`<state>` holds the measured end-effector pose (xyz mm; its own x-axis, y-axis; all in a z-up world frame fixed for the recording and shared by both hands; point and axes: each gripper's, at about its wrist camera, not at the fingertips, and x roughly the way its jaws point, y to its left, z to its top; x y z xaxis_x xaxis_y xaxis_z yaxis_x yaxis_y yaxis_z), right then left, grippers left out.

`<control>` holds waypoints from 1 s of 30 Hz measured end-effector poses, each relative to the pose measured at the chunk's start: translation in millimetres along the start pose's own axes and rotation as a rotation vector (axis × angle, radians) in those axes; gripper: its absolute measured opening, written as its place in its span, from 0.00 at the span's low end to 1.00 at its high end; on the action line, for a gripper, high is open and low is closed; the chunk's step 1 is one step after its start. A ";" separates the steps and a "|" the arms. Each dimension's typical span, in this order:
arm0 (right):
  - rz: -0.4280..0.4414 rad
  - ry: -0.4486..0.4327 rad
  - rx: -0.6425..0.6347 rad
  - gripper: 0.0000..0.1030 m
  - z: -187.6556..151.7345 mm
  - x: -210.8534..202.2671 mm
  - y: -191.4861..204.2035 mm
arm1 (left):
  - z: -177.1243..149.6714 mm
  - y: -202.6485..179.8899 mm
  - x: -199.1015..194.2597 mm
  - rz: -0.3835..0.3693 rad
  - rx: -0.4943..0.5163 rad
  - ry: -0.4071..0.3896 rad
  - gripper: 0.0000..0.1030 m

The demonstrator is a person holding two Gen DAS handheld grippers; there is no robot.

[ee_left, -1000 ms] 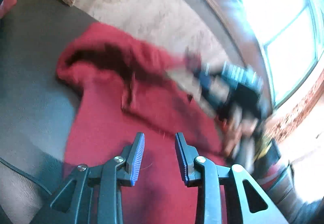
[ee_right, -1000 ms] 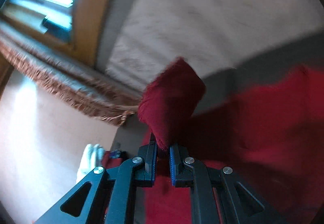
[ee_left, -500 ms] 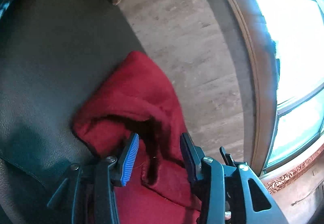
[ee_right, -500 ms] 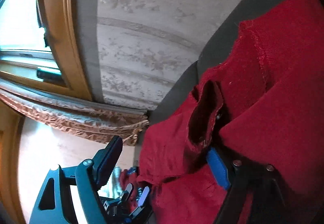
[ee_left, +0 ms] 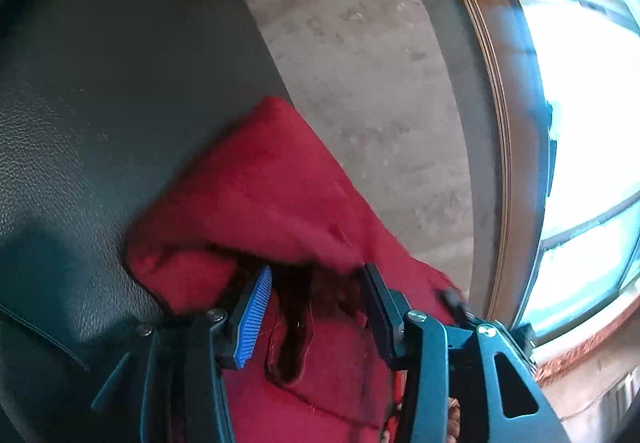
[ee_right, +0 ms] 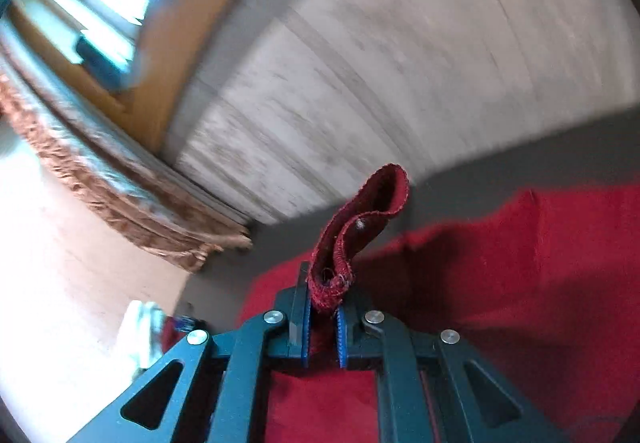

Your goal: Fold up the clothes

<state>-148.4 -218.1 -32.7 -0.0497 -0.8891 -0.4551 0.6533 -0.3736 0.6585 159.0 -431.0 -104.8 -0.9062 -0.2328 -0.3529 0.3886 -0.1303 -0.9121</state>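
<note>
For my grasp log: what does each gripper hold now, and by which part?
Right gripper: shut on a hemmed edge strip of the red garment. Left gripper: open over it, holding nothing.

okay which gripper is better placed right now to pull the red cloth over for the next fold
Right. The right gripper is shut on a strip of the red garment; the left gripper is open, straddling a fold without gripping.

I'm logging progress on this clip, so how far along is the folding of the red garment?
Early stage. Done: the red garment lies on the dark leather seat, one part doubled over itself. In hand: the right gripper is shut on a hemmed edge of it; the left gripper is open, straddling a dark fold opening. Left: no neat rectangle yet, cloth looks bunched, so most folding remains.
</note>
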 end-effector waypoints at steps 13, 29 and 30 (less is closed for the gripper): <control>-0.161 -0.024 0.059 0.11 -43.7 -81.3 -74.5 | -16.9 -2.9 -20.1 -0.034 -0.006 0.001 0.46; -0.140 -0.007 0.265 0.14 -82.4 -80.0 -151.6 | -47.9 -11.3 1.6 -0.017 -0.054 0.075 0.49; -0.125 -0.009 0.275 0.16 -82.3 -80.9 -153.1 | -44.7 -10.3 2.6 -0.006 -0.055 0.063 0.49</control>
<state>-182.2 -67.3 -146.0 -0.1241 -0.8335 -0.5384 0.4124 -0.5368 0.7360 145.3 -387.2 -105.6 -0.9178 -0.1710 -0.3582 0.3751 -0.0781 -0.9237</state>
